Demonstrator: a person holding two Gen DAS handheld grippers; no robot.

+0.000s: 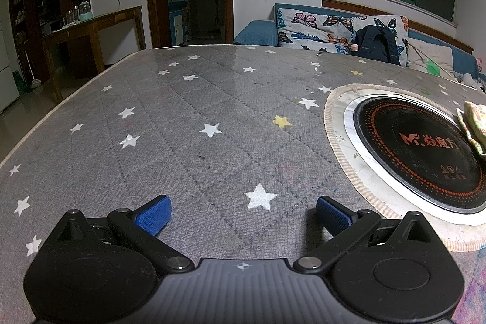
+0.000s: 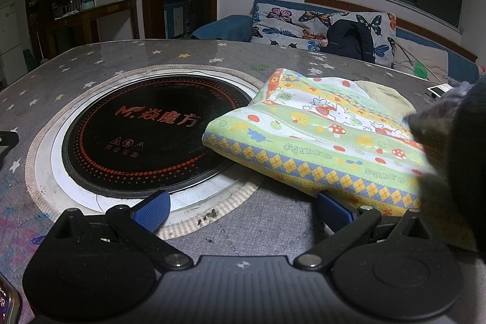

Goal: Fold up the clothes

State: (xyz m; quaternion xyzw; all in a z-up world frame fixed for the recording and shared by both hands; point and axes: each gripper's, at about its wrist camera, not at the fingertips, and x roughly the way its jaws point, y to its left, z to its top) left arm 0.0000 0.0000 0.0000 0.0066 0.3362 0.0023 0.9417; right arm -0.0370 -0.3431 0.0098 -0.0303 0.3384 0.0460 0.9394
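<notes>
Fingers (image 1: pixel 155 214) of left gripper (image 1: pixel 243 213) spread wide, blue pads well apart, nothing between them. Hovering over bare grey star-print table cover (image 1: pixel 182 117), tilted downward. One white star (image 1: pixel 261 196) showing in the gap between the pads.

Fingers (image 2: pixel 153 210) of right gripper (image 2: pixel 243 210) likewise spread to full width, gripping nothing. Right pad just beside, possibly touching, the near edge of the folded cloth (image 2: pixel 328 129); contact not clear.

Cloth: patterned towel-like piece, green, yellow and white bands with rabbits, mushrooms and a diamond border. Lying flat on the table, right of centre in the right wrist view. Left corner overlapping the rim of the round black induction cooktop (image 2: pixel 142 132) set into the table. A pale yellow layer peeking out at the far edge. In the left wrist view only a small corner of the cloth (image 1: pixel 472 123) visible, at the right edge, resting on the cooktop (image 1: pixel 422 154).

Dark blurred shape (image 2: pixel 455 148) covering the cloth's right end; not identifiable.

Beyond the table: sofa with butterfly-print cushion (image 2: pixel 303 23), dark backpack (image 2: pixel 349 41) against it.
</notes>
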